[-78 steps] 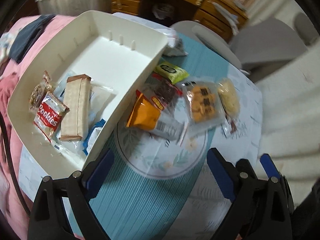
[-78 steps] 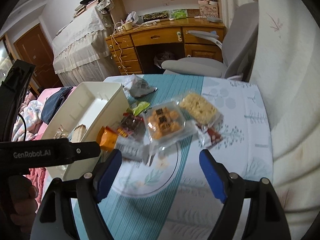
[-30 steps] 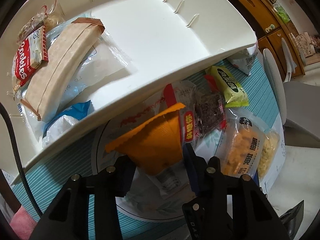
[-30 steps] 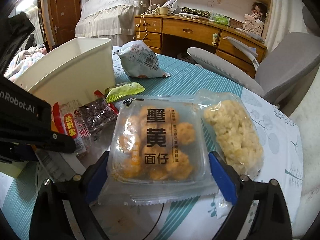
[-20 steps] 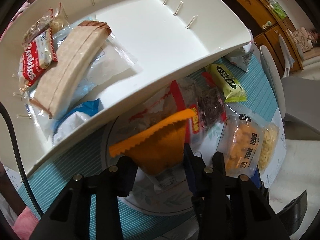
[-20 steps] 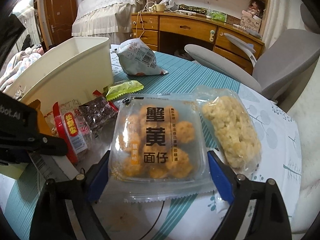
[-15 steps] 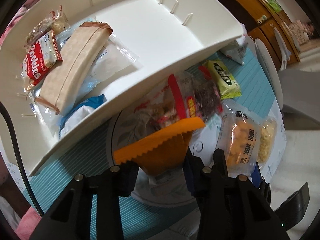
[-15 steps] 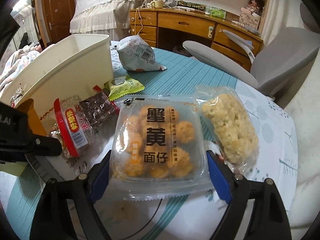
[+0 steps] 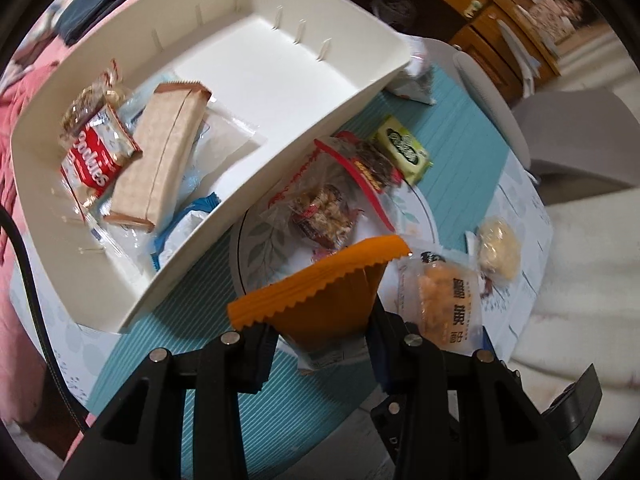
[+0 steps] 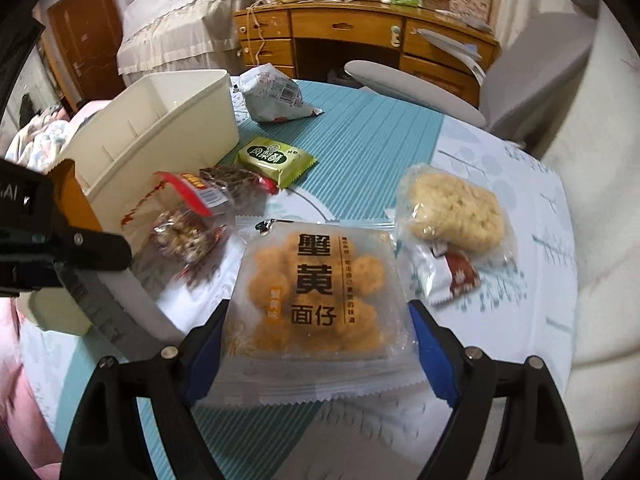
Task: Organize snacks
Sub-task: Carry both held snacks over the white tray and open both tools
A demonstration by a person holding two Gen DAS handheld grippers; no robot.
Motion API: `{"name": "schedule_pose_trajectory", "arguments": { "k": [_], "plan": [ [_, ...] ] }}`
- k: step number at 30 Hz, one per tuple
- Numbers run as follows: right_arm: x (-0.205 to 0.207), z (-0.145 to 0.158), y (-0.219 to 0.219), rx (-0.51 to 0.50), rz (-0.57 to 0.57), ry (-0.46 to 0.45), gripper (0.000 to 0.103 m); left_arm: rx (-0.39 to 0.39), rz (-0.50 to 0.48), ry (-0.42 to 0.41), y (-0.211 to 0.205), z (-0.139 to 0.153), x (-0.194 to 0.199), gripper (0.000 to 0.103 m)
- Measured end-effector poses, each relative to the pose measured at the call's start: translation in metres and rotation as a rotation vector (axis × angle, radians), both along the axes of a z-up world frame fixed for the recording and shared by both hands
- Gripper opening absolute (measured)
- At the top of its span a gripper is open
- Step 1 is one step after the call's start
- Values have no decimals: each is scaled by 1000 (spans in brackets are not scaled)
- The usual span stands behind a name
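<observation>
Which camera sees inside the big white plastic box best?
The left wrist view: it looks down into the big white plastic box and shows the snack packets inside. The right wrist view shows only its outer wall and rim.

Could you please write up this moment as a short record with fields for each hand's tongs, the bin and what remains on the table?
left tongs: shut on the orange packet, lifted off the table
right tongs: around the tray of yellow puffs; grip unclear
bin: white, holds several snacks, including a long tan bar
loose on table: green packet, rice cake, grey bag
</observation>
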State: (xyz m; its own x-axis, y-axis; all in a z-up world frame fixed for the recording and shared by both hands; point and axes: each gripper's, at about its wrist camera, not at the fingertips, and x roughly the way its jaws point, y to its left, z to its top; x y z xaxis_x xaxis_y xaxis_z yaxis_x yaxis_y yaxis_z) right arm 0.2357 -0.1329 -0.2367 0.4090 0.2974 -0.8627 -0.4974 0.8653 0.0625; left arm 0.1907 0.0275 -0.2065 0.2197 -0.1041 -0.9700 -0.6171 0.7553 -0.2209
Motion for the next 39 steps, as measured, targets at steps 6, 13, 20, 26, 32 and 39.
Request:
{"name": "schedule_pose_trajectory", "arguments": {
  "k": [6, 13, 20, 26, 32, 39],
  "plan": [
    [-25, 25, -5, 23, -43, 13, 85, -5, -89, -29, 4, 35, -16, 38],
    [-52, 64, -5, 58, -77, -33, 85, -2, -203, -94, 6, 75, -28, 38],
    [-81, 107, 3, 99, -119, -110, 85, 27, -371, -169, 8, 111, -36, 38],
    [-103, 134, 22, 118, -157, -169, 85, 38, -471, -209, 21, 136, -46, 38],
    [-123, 150, 48, 139, -204, -201, 85, 67, -568, -222, 46, 151, -54, 38],
    [-141, 156, 86, 156, -253, -220, 85, 91, -632, -225, 83, 158, -62, 38]
  ]
}}
